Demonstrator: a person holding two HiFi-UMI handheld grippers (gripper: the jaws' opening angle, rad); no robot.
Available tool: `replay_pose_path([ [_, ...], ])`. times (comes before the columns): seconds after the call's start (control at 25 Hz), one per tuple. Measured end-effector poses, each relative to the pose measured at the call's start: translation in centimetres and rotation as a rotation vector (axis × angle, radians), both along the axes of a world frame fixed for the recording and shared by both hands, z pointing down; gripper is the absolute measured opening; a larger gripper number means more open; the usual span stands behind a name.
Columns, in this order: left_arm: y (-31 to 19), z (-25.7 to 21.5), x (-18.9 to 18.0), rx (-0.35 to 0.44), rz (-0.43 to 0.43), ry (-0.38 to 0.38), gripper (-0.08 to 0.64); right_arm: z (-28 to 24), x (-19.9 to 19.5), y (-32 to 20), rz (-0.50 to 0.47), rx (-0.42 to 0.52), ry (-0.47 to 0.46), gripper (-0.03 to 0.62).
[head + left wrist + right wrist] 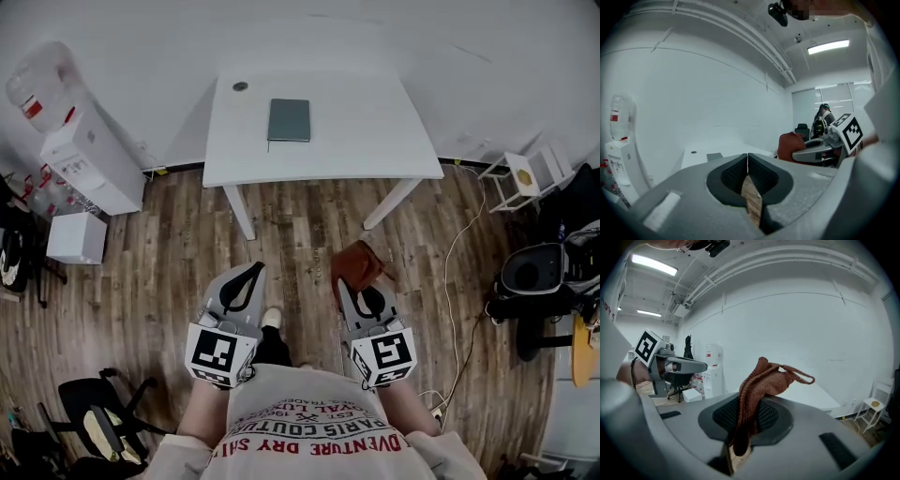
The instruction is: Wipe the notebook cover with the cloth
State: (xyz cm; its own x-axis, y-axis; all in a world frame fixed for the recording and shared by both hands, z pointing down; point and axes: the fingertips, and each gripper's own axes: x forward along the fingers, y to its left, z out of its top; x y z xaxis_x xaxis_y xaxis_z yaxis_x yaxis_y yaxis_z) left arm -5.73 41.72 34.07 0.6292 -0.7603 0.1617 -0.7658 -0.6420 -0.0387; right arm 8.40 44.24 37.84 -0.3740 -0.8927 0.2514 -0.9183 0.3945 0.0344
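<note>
Brown cloth (358,264) gripped; notebook (289,120) flat on white table (375,141).
Right gripper (356,281): jaws clamped on cloth. Left gripper (253,272): jaws pressed together, empty. Both well short of table.

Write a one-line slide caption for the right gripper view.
Right gripper shut on a brown cloth, white table ahead.

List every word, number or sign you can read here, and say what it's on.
"ADVENTURE DRY": shirt, upside down.
"PARIS COUTURE": same shirt.
Smaller shirt lines: too blurred.
Red label on water bottle: unreadable.
Cover of notebook: no text seen.
Cubes on left gripper and right gripper: square markers, no words.
</note>
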Motion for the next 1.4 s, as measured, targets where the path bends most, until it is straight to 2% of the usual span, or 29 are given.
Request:
replay_pose_path([
  [0.36, -11.3, -1.1, -2.2, 0.005, 0.041, 0.043, 0.012, -0.3, -2.6, -10.6, -0.005, -0.05, 0.062, 0.074],
  [0.52, -16.2, -1.6, -4.1, 0.012, 0.056, 0.024, 0.012, -0.9, -4.2, -14.9, 0.008, -0.037, 0.076, 0.075],
  [0.76, -20.8, 0.0, -6.4, -0.043, 0.046, 0.024, 0.012, 0.6, -5.4, -19.2, 0.029, -0.08, 0.063, 0.075],
  [1.08, -25.8, 2.5, -6.1, -0.093, 0.01, 0.015, 0.012, 2.3, -3.8, -25.9, 0.008, -0.119, 0.063, 0.075],
  [1.28, -31.7, 3.2, -6.1, -0.105, -0.068, 0.012, 0.012, 2.7, -2.3, -33.4, -0.032, -0.113, 0.045, 0.075],
  [1.4, -35.7, 3.6, -5.5, -0.14, -0.107, 0.02, 0.011, 2.3, -1.0, -38.3, -0.056, -0.121, 0.025, 0.077],
])
